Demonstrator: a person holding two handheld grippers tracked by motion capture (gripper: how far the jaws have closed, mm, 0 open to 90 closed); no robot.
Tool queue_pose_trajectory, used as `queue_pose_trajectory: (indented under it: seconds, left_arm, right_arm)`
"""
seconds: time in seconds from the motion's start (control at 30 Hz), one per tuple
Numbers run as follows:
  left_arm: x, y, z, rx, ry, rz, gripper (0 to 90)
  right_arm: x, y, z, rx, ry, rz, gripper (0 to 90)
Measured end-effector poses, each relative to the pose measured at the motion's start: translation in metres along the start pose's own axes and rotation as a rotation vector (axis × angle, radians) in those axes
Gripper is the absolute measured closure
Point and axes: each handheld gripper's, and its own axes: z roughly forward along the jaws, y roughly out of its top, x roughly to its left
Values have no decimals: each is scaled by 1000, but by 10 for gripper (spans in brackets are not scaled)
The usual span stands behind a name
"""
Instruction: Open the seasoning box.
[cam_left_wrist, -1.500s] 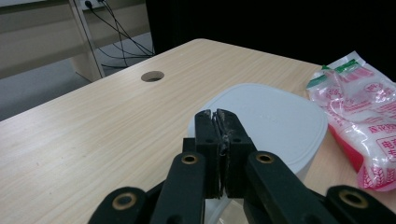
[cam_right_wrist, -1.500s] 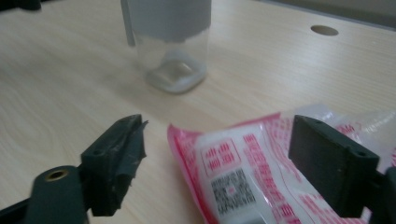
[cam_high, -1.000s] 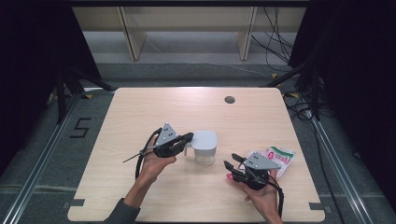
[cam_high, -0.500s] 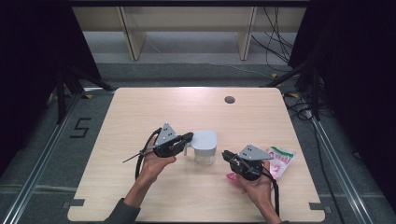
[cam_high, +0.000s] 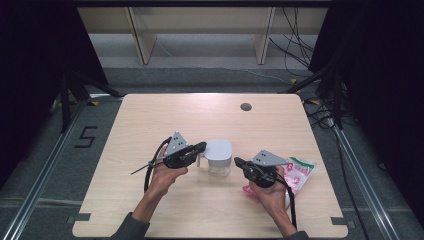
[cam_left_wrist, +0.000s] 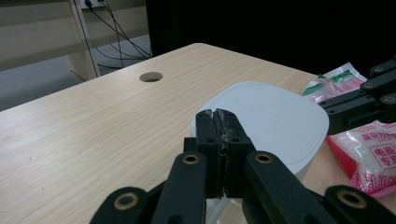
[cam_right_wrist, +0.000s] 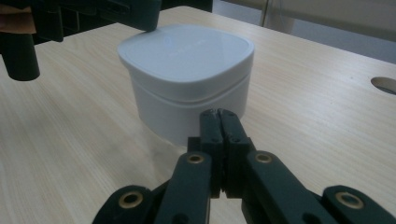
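Looking down from the high view, we see a white lidded container sitting upright on the wooden table, roughly mid-table and toward our side, with both grippers flanking it. Our left gripper comes in from the container's left, its tips at the lid edge; in the left gripper view the jaws are pressed flat together with nothing between them, the tips over the near rim of the white lid. We can't tell whether they actually rest on the lid or hover just above it. Our right gripper sits just beside the container's right side, jaws having just been closing; in the right gripper view they now meet pad to pad, empty, tips pointing at the container's lower wall, near it but apart. The left gripper's dark body shows at the top left of that view, over the far lid edge. A pink-and-white snack packet with a green strip lies flat to the right of the right hand, partly under it. A round cable hole sits in the table well beyond the container.
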Motion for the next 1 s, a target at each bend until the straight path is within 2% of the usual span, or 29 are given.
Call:
queue_pose_trajectory:
  seconds: [0.03,0.07,0.13,0.2,0.27,0.3,0.37,0.4,0.47,0.53,0.57,0.67,0.87,0.9,1.0]
  left_arm:
    - [0,0,0,0,1,1,879]
    - [0,0,0,-1,0,1,879]
    - [-1,0,0,-11,3,-14,879]
    - [-1,0,0,-9,3,-11,878]
    - [-2,0,1,-9,13,-4,876]
    - [-2,0,0,-8,13,-3,876]
    - [-1,0,-1,4,14,1,876]
    - [-1,0,0,-9,12,-14,876]
    - [-1,0,0,-10,11,-7,876]
    - [-1,0,-1,4,15,5,876]
    - [0,0,-1,5,12,-1,875]
    - [0,-1,0,-10,13,-17,875]
    - [0,-1,0,-10,13,-16,875]
    - [0,-1,0,-10,14,-17,875]
    - [0,-1,0,-11,11,-21,875]
  right_arm:
    - [-2,2,1,-7,5,-29,900]
    - [0,3,2,-8,-2,-19,900]
    - [0,5,3,-2,4,-36,900]
    - [4,6,4,3,-2,-15,900]
    - [2,7,5,-1,7,-43,900]
    - [2,7,4,5,14,-42,900]
    - [4,7,5,2,-3,-33,900]
    - [3,7,6,13,12,-37,900]
    - [3,6,5,31,-5,-43,900]
    - [2,7,5,5,-12,-51,900]
    - [2,7,5,14,-6,-37,900]
    - [2,6,5,43,-2,-38,900]
    - [1,6,6,33,-10,-45,900]
    - [2,6,6,28,-1,-26,900]
    - [1,8,6,26,16,-38,900]
